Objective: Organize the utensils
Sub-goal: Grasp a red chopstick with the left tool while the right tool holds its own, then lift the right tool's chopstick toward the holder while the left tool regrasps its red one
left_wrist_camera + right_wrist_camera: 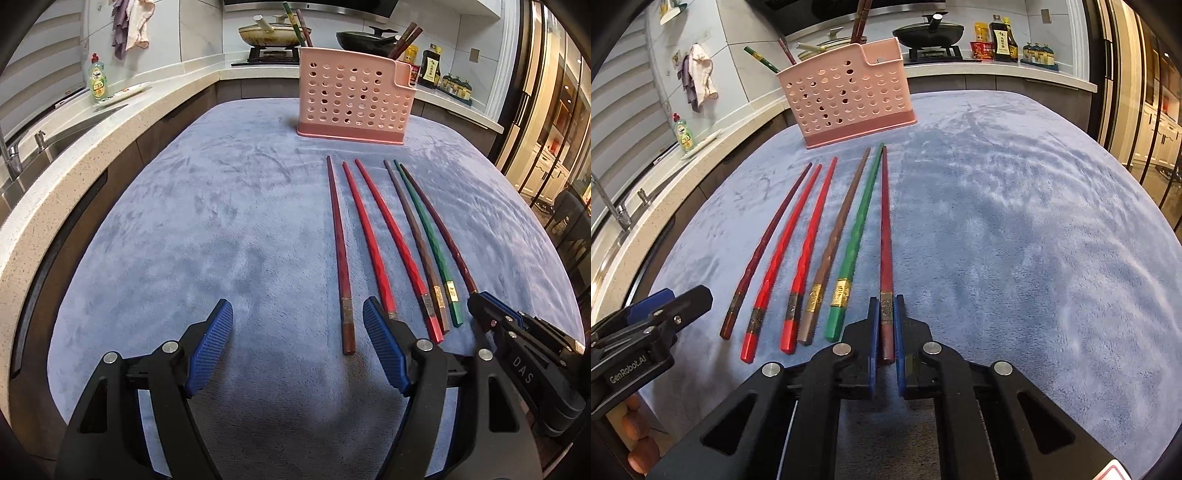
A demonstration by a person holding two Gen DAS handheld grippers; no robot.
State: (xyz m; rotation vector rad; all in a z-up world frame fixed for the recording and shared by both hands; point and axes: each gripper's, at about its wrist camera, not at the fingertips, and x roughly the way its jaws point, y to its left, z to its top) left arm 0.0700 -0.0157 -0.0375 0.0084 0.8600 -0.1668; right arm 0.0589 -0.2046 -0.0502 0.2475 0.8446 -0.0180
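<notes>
Several chopsticks lie side by side on a blue cloth (221, 229), tips toward a pink perforated holder (351, 96) that holds several chopsticks; the holder also shows in the right wrist view (846, 96). My right gripper (886, 306) is shut on the thick end of the rightmost dark red chopstick (885, 221), which lies on the cloth. It shows in the left wrist view (476, 299) on that chopstick (432, 218). My left gripper (297, 314) is open and empty, low over the cloth, left of the row; a dark red chopstick (338, 243) lies between its fingers.
A green chopstick (858, 229), a brown one (838, 229) and two red ones (809, 243) lie left of the held one. A counter with a sink (55, 136) and a dish soap bottle (98, 79) runs along the left. Pans (273, 33) and sauce bottles (430, 66) stand behind.
</notes>
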